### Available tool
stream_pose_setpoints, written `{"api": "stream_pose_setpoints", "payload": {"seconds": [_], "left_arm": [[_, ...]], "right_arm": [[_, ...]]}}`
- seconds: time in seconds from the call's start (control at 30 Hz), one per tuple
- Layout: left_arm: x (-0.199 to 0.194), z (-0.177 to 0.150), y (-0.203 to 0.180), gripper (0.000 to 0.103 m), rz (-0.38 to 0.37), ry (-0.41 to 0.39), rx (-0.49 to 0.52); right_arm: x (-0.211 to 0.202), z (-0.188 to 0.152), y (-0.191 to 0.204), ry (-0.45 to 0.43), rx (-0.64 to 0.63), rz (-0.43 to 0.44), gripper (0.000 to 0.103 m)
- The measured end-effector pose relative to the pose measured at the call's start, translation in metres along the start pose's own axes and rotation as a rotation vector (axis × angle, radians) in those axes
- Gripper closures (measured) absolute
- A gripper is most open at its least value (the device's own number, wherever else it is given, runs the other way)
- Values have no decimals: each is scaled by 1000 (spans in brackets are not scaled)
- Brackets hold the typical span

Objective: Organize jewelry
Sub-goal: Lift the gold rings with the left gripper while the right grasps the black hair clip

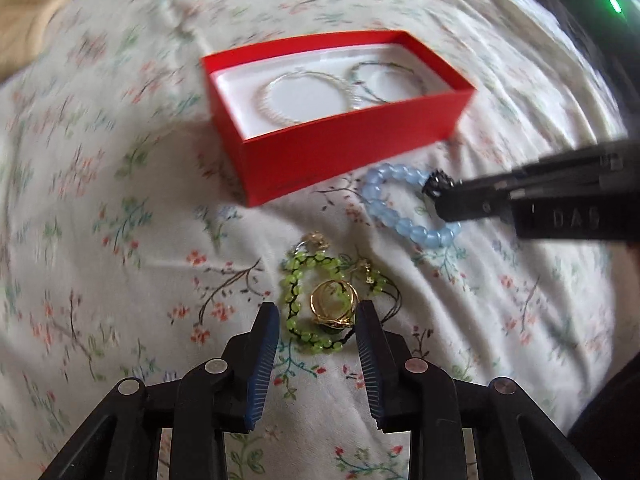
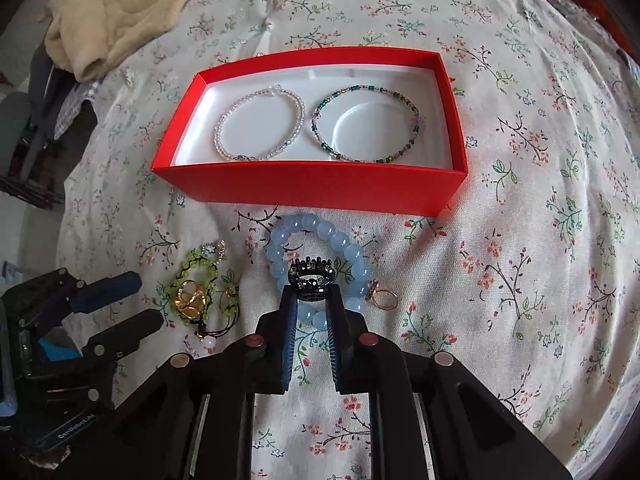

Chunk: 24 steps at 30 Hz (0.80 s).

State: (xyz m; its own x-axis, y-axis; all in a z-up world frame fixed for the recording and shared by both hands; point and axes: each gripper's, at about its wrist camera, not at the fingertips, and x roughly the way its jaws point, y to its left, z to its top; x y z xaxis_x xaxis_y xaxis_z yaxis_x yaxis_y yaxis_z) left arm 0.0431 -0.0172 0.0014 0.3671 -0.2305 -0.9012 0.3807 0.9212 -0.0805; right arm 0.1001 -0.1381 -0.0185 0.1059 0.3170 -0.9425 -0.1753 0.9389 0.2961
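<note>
Right hand-held gripper (image 2: 311,300) pinches a black crown ring (image 2: 311,285); left hand-held gripper (image 1: 318,316) gapes.
Red box (image 2: 308,184) lies lengthwise mid-bed, holding two bracelets; crown points upward over blue bracelet (image 2: 320,256).

A bedroom: floral bedsheet (image 2: 520,200); rumpled cream blanket (image 2: 120,12).

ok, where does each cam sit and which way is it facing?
Left wrist: on the left gripper, angled down at the gold ring on the green bracelet; own open fingers show.
Right wrist: on the right gripper, angled down, red box ahead; fingers pinch a black ring.
Shared: box, blue bracelet, each other's gripper.
</note>
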Motion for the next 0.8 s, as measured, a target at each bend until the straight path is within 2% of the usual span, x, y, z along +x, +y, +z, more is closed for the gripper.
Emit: {"api": "stream_pose_setpoints", "payload": {"seconds": [0.1,0.23,0.43,0.63,0.7,0.8], "left_arm": [[6,-4,-5,70,-35,14,50],[15,-3,-14,70,-24,31,86],[36,5,-12,70,22,78,48],[47,13,-6,70,18,101,-1],[46,16,-4,76,14,101,-20],[44,19,4,76,-33,110,-66]], "right_arm": [[-5,-3,-3,-3,0,7,88],[-11,-5,-7,-8,0,13,88],[-15,-7,-10,-4,-4,16,88],[-14,-7,-8,-1,-15,15,88],[-15,-7,-7,-2,-15,15,88],[-16,-7,-8,-6,-13,14,88]]}}
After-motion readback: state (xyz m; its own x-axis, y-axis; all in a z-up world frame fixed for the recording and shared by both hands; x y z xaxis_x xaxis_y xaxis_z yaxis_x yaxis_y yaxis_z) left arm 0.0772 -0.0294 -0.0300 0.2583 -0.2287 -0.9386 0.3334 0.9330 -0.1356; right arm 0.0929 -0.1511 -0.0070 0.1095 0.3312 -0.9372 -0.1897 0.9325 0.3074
